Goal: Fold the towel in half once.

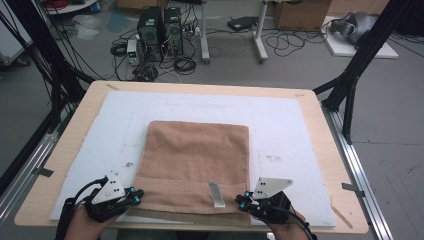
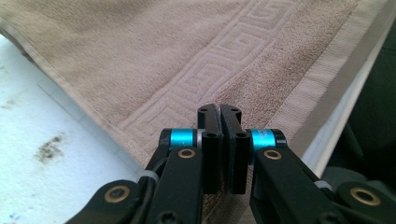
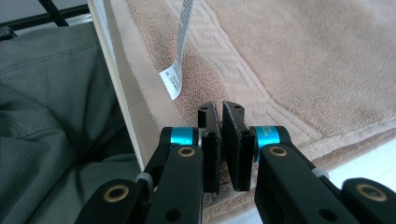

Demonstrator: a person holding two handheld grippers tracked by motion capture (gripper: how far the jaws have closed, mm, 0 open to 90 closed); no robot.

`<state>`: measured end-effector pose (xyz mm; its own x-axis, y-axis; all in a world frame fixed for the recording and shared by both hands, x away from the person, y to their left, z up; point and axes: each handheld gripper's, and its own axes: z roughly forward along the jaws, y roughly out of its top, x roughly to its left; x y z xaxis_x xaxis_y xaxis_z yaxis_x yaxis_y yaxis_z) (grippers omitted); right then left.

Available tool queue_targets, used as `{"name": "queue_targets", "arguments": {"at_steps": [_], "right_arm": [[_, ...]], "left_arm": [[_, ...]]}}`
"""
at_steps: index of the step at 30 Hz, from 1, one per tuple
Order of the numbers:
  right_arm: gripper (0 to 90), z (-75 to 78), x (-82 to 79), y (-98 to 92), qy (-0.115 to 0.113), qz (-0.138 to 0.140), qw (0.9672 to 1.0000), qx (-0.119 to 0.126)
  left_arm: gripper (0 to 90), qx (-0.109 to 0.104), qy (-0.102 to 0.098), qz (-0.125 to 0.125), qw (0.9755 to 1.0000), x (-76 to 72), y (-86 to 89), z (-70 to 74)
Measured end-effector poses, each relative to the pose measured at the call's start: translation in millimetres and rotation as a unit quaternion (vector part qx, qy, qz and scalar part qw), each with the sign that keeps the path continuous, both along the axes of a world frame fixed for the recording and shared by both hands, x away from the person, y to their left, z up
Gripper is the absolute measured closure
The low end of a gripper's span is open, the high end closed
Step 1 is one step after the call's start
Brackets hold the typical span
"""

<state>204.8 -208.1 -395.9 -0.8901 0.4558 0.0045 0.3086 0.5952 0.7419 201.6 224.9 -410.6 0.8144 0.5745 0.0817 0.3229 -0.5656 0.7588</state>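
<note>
A tan towel (image 1: 197, 155) lies folded on a white mat (image 1: 280, 120), its near edge at the table's front edge. A white label (image 1: 216, 194) sticks out of its near band. My left gripper (image 1: 136, 195) sits at the towel's near left corner, jaws shut. In the left gripper view the left gripper (image 2: 219, 109) is shut over the towel's (image 2: 140, 56) patterned border, with no cloth visible between the pads. My right gripper (image 1: 242, 202) sits at the near right corner. In the right gripper view the right gripper (image 3: 220, 108) is shut just above the towel (image 3: 303, 56), beside the label (image 3: 175, 79).
The wooden table (image 1: 324, 150) frames the mat, with black frame posts (image 1: 367, 45) at both back corners. Computer towers (image 1: 160, 32) and cables stand on the floor behind. The person's grey trousers (image 3: 56, 116) show below the table edge.
</note>
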Motion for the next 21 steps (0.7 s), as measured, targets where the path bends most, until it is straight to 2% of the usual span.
{"name": "queue_targets", "arguments": {"at_steps": [7,9,13,16,21], "right_arm": [[84.9,-14.8,1.1,2.8,0.018,0.008,0.9996,-0.018],[76.7,-18.4,3.7,1.6,0.031,0.01,0.9994,-0.013],[71.7,-13.9,8.9,-3.1,0.033,-0.001,0.9995,0.004],[68.6,-15.2,15.3,-1.6,0.035,-0.003,0.9994,0.006],[67.4,-25.4,17.4,13.3,0.044,0.024,0.9988,-0.003]], "left_arm": [[86.9,0.004,0.013,-0.002,0.9999,0.1,-0.1,-11.1],[86.1,0.003,0.013,-0.002,0.9999,-0.2,0.3,-11.7],[76.9,-0.008,0.013,-0.003,0.9999,2.0,3.9,-6.7],[73.4,-0.006,0.018,-0.007,0.9998,3.9,3.6,-8.1],[73.1,0.005,0.04,-0.022,0.999,3.7,2.3,-19.0]]}}
